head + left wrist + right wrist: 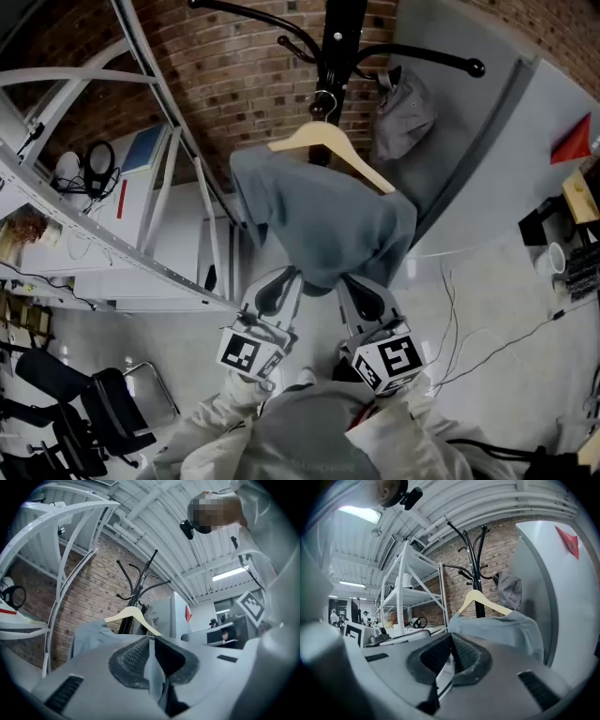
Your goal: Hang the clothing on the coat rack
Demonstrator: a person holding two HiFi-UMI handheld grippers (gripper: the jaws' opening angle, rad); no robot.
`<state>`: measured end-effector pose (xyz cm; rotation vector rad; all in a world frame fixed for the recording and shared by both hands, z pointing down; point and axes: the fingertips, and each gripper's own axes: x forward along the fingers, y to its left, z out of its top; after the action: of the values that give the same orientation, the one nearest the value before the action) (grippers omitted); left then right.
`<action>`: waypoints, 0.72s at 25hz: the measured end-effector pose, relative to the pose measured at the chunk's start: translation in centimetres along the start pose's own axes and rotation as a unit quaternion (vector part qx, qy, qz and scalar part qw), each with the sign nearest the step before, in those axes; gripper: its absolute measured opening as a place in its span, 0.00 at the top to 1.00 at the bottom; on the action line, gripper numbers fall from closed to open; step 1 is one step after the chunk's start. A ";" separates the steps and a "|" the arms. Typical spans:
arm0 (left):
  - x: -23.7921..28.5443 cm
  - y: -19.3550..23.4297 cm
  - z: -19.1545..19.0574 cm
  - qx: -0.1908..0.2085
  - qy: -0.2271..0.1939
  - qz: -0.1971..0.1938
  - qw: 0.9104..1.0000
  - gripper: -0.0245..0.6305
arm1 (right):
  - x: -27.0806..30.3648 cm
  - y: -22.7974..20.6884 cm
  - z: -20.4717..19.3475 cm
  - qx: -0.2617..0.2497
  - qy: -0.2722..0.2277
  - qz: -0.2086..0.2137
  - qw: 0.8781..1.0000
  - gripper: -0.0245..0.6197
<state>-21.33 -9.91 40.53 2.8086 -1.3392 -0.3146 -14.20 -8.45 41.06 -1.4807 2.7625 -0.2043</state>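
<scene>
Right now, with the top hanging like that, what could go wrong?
1. The garment sits lopsided. One arm of the wooden hanger is bare, so the cloth could slide off.
2. The left gripper pinches the cloth. A tug might pull the wooden hanger off the coat rack.

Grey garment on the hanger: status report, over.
Left gripper jaws shut on the grey garment hem; right gripper jaws together at it. It drapes the wooden hanger against the coat rack; hooked or not, unclear. Grey bag hangs beside, clear.
</scene>
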 end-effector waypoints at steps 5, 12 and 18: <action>-4.3 0.2 -1.4 0.020 0.047 0.024 0.998 0.95 | -1.9 2.9 -1.9 0.008 0.005 -0.037 0.999 0.92; -7.9 -0.8 -1.0 0.049 0.087 0.040 0.994 0.95 | -2.9 5.0 -1.9 -0.013 0.011 -0.054 0.998 0.92; -7.6 -3.2 -1.7 0.045 0.084 0.009 0.995 0.95 | -4.8 4.5 -1.8 -0.013 0.003 -0.062 0.998 0.92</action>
<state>-23.17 -2.16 43.22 2.8166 -1.3742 -0.0167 -15.43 -1.81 41.99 -1.6630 2.6884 -0.1726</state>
